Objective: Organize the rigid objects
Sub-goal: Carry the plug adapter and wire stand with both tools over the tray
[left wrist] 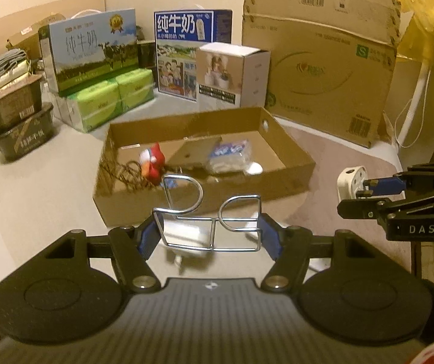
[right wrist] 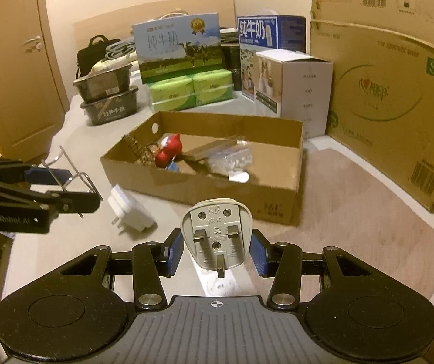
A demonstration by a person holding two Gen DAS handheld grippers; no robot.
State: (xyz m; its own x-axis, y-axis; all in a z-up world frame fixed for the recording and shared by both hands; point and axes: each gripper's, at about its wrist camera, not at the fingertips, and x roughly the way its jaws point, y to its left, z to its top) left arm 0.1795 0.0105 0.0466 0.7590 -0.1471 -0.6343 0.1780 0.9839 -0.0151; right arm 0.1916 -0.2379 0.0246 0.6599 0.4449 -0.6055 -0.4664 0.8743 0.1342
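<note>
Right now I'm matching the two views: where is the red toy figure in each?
Left wrist view: the red toy figure lies left of centre, inside the cardboard tray, at its left end.
Right wrist view: the figure is above centre, in the tray's left half.
Shared landmark: the cardboard tray.

My left gripper [left wrist: 209,232]: matte black body, two round disc housings w/ raised circles, ribbed grey centre plate w/ small crosshair mark. Black linkage arms, silver pivot screws, blue ribbed pads [left wrist: 148,236] on the fingers. Side panel reads "GenRobot.AI" in the right wrist view.

My right gripper [right wrist: 215,250]: same build — black discs, grey ribbed plate, crosshair, silver screws, blue pads [right wrist: 259,254]. White lettering "DAS" on its side in the left wrist view.
</note>
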